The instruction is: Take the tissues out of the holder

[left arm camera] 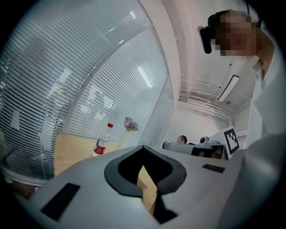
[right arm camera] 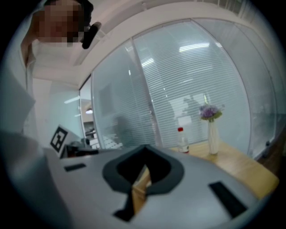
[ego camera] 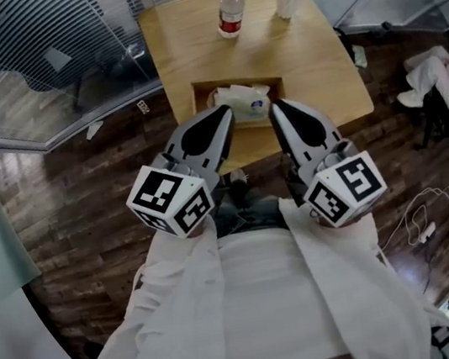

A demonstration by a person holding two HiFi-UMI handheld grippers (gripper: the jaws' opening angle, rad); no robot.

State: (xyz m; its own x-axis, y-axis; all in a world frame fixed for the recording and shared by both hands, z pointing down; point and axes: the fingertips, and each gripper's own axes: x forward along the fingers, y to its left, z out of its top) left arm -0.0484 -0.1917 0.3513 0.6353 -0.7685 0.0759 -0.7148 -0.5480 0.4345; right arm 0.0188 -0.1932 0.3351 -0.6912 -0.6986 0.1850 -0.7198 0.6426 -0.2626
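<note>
Left hand-held gripper (ego camera: 226,114) and right hand-held gripper (ego camera: 276,109) clenched empty, tissues (ego camera: 241,102) in holder (ego camera: 201,98) only in head view

Head view looks steeply down at the table (ego camera: 185,44), gripper views low across it (all share the bottle (ego camera: 230,10)).

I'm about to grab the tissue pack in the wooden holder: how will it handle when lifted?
The tissue pack looks soft and crumpled, so it will probably squash and flop rather than stay stiff. It is likely light for its size. It fills most of the wooden holder, so it might snag the walls and tug the holder.
</note>
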